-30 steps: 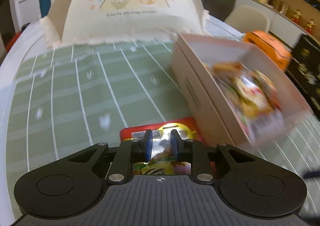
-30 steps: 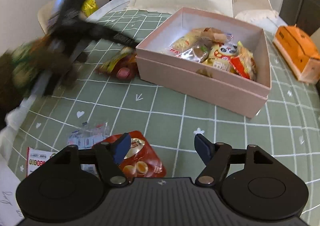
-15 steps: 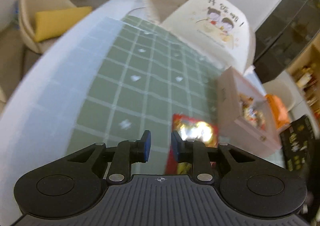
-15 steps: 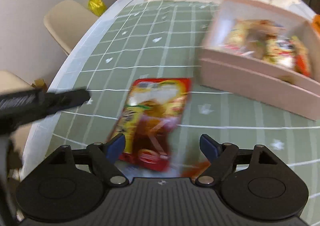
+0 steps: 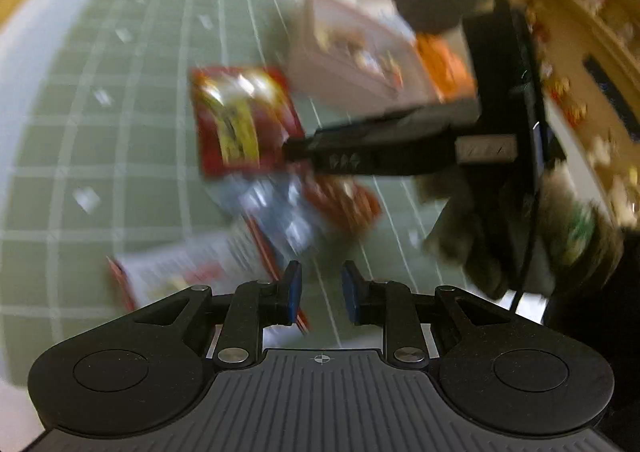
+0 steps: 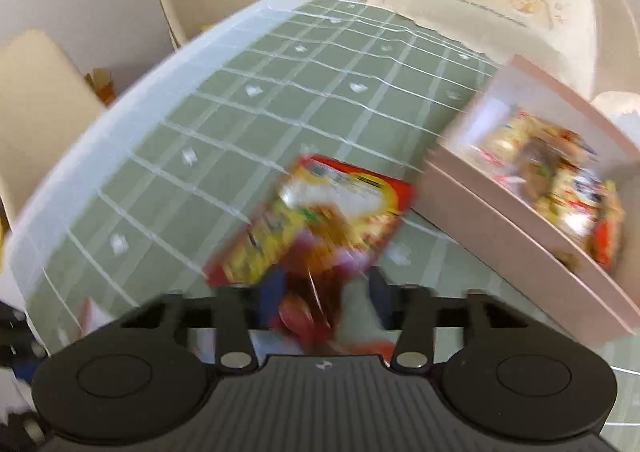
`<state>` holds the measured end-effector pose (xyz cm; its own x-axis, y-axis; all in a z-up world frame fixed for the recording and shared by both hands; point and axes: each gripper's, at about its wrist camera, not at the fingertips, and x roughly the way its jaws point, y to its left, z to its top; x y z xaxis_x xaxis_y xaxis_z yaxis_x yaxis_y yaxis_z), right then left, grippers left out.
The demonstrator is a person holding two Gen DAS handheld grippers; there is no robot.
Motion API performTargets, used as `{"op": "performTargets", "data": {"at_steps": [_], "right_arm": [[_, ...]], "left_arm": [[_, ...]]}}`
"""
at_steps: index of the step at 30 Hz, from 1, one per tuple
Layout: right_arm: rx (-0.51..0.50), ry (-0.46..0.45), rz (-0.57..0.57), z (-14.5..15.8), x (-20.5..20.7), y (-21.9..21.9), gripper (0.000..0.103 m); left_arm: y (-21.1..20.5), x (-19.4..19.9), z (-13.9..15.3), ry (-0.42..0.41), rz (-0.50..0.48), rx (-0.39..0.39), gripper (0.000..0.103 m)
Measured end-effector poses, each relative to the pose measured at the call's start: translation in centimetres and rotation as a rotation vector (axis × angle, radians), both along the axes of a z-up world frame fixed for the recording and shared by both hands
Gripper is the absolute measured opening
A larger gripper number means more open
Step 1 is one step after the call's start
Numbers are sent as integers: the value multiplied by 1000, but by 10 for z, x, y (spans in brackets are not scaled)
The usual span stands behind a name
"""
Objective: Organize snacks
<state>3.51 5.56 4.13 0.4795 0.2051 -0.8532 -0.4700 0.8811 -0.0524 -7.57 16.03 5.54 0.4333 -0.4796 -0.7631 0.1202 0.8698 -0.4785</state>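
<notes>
The cream dome food cover (image 6: 492, 0) bears large Chinese characters above a cartoon of two children; they are cropped and partly legible. A small English line below is unreadable. Snack packet print is motion-blurred.

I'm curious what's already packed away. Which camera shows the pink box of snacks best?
The right wrist view: the pink box sits close, open side towards the camera, with the snack packets inside fairly clear. The left wrist view shows it farther off, badly blurred, its contents only coloured smears.

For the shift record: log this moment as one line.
right gripper: closing on red-and-yellow foil snack packet | left gripper: empty | pink cardboard box: holds snacks
</notes>
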Motion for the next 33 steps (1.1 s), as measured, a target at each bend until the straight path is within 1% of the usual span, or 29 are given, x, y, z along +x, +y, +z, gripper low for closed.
{"op": "performTargets", "data": {"at_steps": [3, 5, 7, 8, 9, 11, 13, 14, 15, 18, 19, 20, 21, 23, 25, 27, 29, 31, 33], "right_arm": [[-57, -18, -9, -6, -15, -27, 32], [-89, -23, -55, -13, -24, -49, 32], [-46, -31, -84, -11, -33, -71, 33], [-29, -29, -97, -10, -36, -79, 35], [1, -35, -107, -7, -42, -87, 39], [52, -48, -116, -1, -53, -98, 67], [95, -64, -120, 5, -62, -102, 77], [116, -63, -116, 7, -64, -102, 79], [135, -51, -107, 7, -66, -103, 80], [147, -14, -85, 0, -73, -100, 81], [135, -6, -80, -4, -75, -100, 81], [120, 3, -81, -9, -76, -101, 81], [107, 11, -88, -14, -79, -102, 82], [111, 18, -109, -19, -82, -108, 87], [108, 5, -133, -20, -84, -115, 88], [89, -16, -151, -23, -86, -120, 91], [76, -39, -160, -27, -89, -125, 98], [55, -65, -154, -31, -93, -127, 101], [50, -92, -154, -33, -99, -129, 103]], "left_arm": [[-15, 0, -13, 63, -30, 40, 26], [-17, 2, -16, 75, -33, 96, 26], [-14, 8, -16, 61, -33, 155, 25], [-12, 11, -14, 46, -27, 188, 25], [-9, 15, -14, 35, -15, 213, 25], [0, 26, -12, 7, 24, 271, 25], [11, 36, -11, -9, 95, 323, 25], [18, 37, -8, -7, 133, 318, 26], [25, 38, -6, -3, 175, 282, 26], [34, 41, -2, 15, 248, 112, 26], [33, 44, -4, 29, 263, 78, 26], [28, 48, -7, 43, 272, 76, 26], [24, 52, -11, 55, 277, 92, 26], [12, 58, -17, 61, 272, 137, 27], [-5, 63, -19, 26, 221, 181, 38], [-23, 64, -18, -24, 132, 230, 39], [-36, 65, -19, -62, 63, 268, 39], [-42, 61, -15, -81, 49, 311, 39], [-38, 49, -5, -109, 70, 341, 39]]}}
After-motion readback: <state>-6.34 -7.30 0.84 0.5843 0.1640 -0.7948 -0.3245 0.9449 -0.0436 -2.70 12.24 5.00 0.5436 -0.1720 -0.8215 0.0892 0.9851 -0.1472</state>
